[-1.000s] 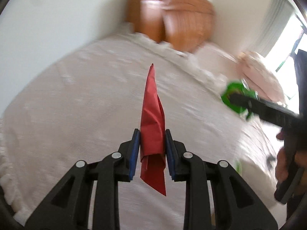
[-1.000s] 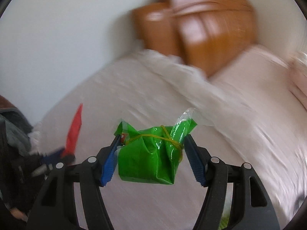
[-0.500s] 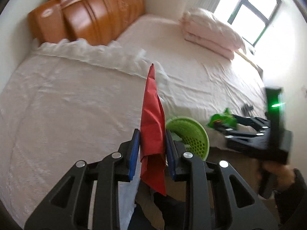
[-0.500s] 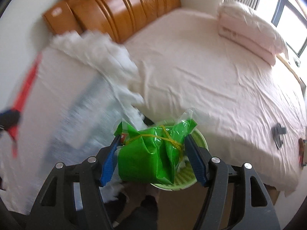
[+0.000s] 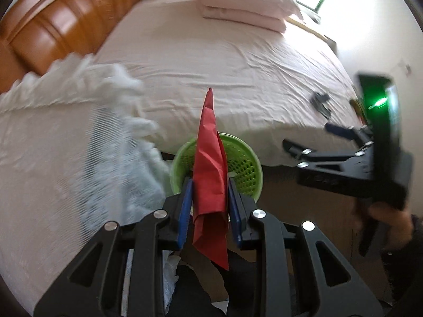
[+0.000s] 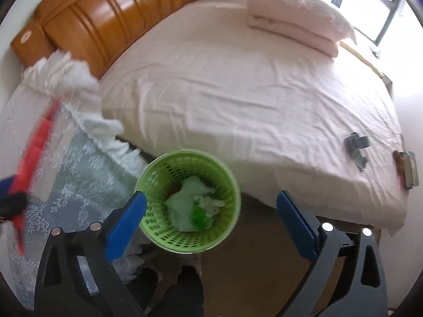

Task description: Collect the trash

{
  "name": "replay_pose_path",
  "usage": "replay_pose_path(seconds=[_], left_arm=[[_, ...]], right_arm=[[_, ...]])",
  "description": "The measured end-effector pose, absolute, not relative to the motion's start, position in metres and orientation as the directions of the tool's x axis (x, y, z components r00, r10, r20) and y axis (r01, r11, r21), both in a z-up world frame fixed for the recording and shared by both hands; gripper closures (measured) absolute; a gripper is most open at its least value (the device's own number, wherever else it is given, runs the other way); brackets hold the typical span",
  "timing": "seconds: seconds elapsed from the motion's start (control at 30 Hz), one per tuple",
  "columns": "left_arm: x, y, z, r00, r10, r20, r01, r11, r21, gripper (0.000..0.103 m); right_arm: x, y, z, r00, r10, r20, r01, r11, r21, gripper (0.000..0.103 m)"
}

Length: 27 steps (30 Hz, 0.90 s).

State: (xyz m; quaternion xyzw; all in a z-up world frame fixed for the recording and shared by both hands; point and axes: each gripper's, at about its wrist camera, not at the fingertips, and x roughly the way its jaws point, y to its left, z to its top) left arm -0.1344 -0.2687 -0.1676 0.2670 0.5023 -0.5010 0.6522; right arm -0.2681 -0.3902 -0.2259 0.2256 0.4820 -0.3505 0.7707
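A perforated, smooth green plastic basket (image 6: 158, 237), a glossy orange-brown wooden headboard (image 6: 105, 23), a matt, creased pale cotton-like bedsheet (image 6: 238, 92) and a creased, faintly shiny red paper-like sheet (image 5: 210, 174) are seen.

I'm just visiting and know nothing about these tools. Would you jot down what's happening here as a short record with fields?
Setting: bedroom, pink-sheeted bed with wooden headboard
Bin: round green perforated plastic basket on the floor beside the bed
Bin contents: crumpled green plastic bag and pale wrappers
Left gripper: shut on a folded red paper sheet, above the basket
Right gripper: jaws have just been opening, nothing between them
Left to do: red sheet not yet dropped
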Motion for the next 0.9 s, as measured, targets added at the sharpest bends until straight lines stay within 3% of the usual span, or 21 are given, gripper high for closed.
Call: replay_pose_path(seconds=[0.03,0.1,0.13,0.17,0.27,0.53,0.9], left_arm=[[-0.141,-0.276,-0.171,-0.014,-0.381,-0.924,0.928,0.340,-0.154,0.074],[-0.153,-0.291,-0.182,-0.035,-0.365,-0.930,0.936,0.313,-0.158,0.056],[-0.159,-0.300,-0.190,-0.049,-0.355,-0.934,0.941,0.298,-0.163,0.039],[-0.164,-0.306,-0.194,-0.051,-0.348,-0.936,0.943,0.291,-0.159,0.028],[-0.174,-0.320,-0.210,-0.079,-0.317,-0.945,0.948,0.269,-0.170,0.017],[-0.176,-0.324,-0.229,-0.117,-0.275,-0.954,0.916,0.341,-0.210,0.009],[-0.148,-0.303,-0.201,-0.045,-0.336,-0.941,0.885,0.423,-0.193,0.009]], right_arm=[[-0.275,-0.393,-0.221,0.292,-0.334,-0.896,0.764,0.646,0.008,0.002],[-0.288,-0.397,-0.212,0.290,-0.362,-0.886,0.778,0.629,-0.002,0.002],[-0.292,-0.398,-0.210,0.289,-0.367,-0.884,0.781,0.625,-0.004,0.002],[-0.296,-0.399,-0.209,0.288,-0.372,-0.882,0.785,0.620,-0.005,0.002],[-0.308,-0.403,-0.210,0.280,-0.373,-0.885,0.796,0.606,-0.004,0.002],[-0.324,-0.407,-0.226,0.253,-0.341,-0.905,0.807,0.590,0.004,0.002],[-0.294,-0.395,-0.213,0.303,-0.344,-0.889,0.756,0.654,0.004,0.002]])
